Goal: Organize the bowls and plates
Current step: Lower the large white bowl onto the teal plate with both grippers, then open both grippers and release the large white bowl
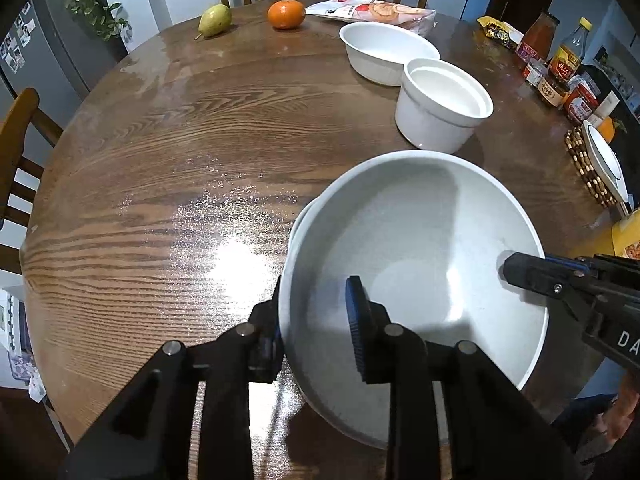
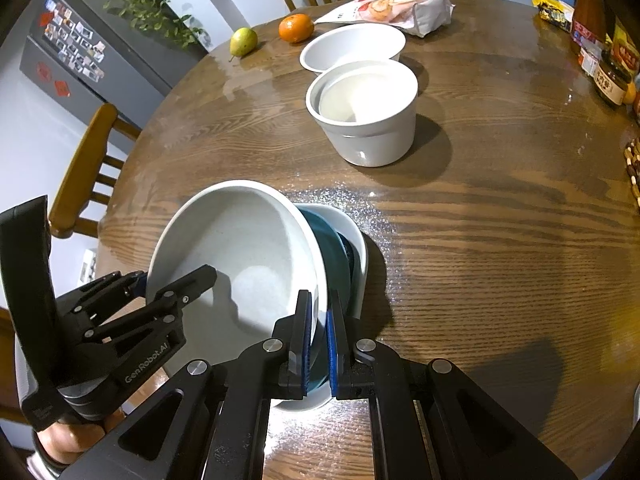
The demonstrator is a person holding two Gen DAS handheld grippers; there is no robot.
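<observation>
Claws meet at one large pale grey speckled ceramic bowl, tilted on a stack of a teal bowl and a white bowl on the round brown wooden worktop. Left claw straddles its near rim, spread, inner pad clear of the wall. Right claw is pressed together, pinching the opposite rim. Farther back stand a tall white pot and a shallow white dish.

Loads of open table on the left side

Bare wooden table runs clear out to the pear and orange; two white bowls and jars crowd the right.
</observation>
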